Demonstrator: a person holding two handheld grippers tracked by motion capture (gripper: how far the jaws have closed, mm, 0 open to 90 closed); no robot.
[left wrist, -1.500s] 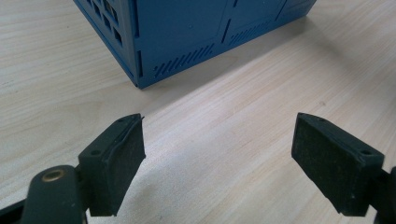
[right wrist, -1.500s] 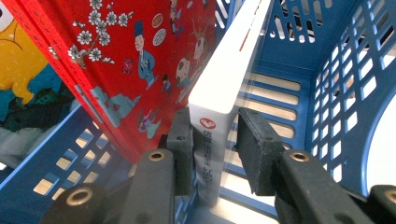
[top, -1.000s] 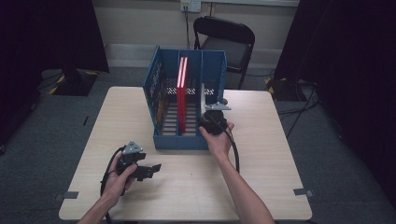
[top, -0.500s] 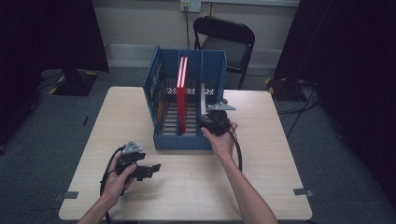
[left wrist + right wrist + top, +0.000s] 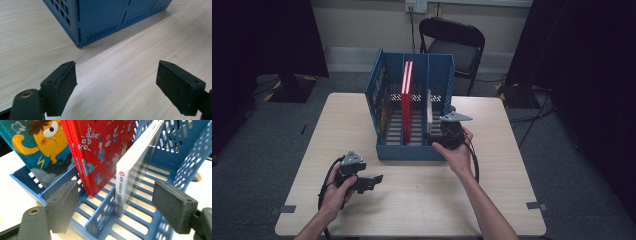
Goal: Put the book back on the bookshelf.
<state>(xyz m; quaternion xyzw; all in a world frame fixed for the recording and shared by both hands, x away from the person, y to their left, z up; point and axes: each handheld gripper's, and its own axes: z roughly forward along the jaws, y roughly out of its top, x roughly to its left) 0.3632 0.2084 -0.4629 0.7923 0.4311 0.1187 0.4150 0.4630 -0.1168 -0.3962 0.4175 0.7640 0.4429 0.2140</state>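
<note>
— What has just changed at the rack?

— My right claw has just been opening. Its jaws now stand wide on either side of the white book, and the pads don't press on it. A second ago that claw sat tighter against the front of the blue file rack; now it has come back a little toward me. I judge the white book is placed and let go, so this step looks finished.

— Where does the book stand?

— Upright in the rack's right-hand compartment, its spine toward me, close against the divider.

— And the other compartments?

— The red book stands upright in the middle one, just across that divider. In the right gripper view, a teal book with a yellow cartoon face stands in the next compartment past the red one.

— Your other hand?

— My left claw rests low over the bench, well apart from the rack's near corner, jaws wide with nothing between them. It hasn't moved in the last second.

— What next?

— Probably draw the right claw clear without nudging the white book.
</note>
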